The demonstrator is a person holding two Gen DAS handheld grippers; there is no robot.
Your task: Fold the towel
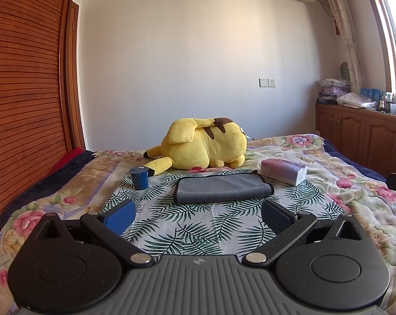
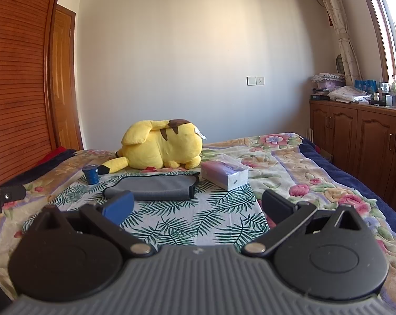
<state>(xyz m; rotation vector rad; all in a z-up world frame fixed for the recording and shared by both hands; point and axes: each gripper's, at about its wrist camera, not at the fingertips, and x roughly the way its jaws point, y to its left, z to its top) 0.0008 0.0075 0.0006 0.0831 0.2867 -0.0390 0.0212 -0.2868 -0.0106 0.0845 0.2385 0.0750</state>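
Left wrist view: my left gripper (image 1: 198,216) has its jaws spread wide with nothing between them, low over the leaf cloth (image 1: 187,225). Towel (image 1: 221,187) lies ahead on that cloth, grey with dark trim, apart from both grippers. It looks already doubled once, the top layer's edge running along the far side, though I can't be sure how many layers there are. Blue cup (image 1: 139,178) sits just left of it, tissue pack (image 1: 283,170) just right, plush (image 1: 200,148) behind.

Right wrist view: right gripper (image 2: 198,208) likewise spread and empty, off to the towel's (image 2: 150,187) right-near side. The left rig shows at the frame's left edge.

My read: either a fold is done and another is due, or I'm about finished. If another fold is wanted, here is how I'd do it well:
- Take the two near corners, one per gripper, pinching all layers so the stack doesn't split.
- Come in low and flat along the cloth, or the lower finger will push the towel away instead of sliding under it.
- Lift both corners evenly, carry them across, and lay edge on edge before letting go.
- Keep the left sweep clear of the cup; it looks light and could tip. Tissue pack (image 2: 224,174) crowds the right corner the same way.
- The leaf cloth is loose on the quilt (image 1: 355,197), so grab towel only.
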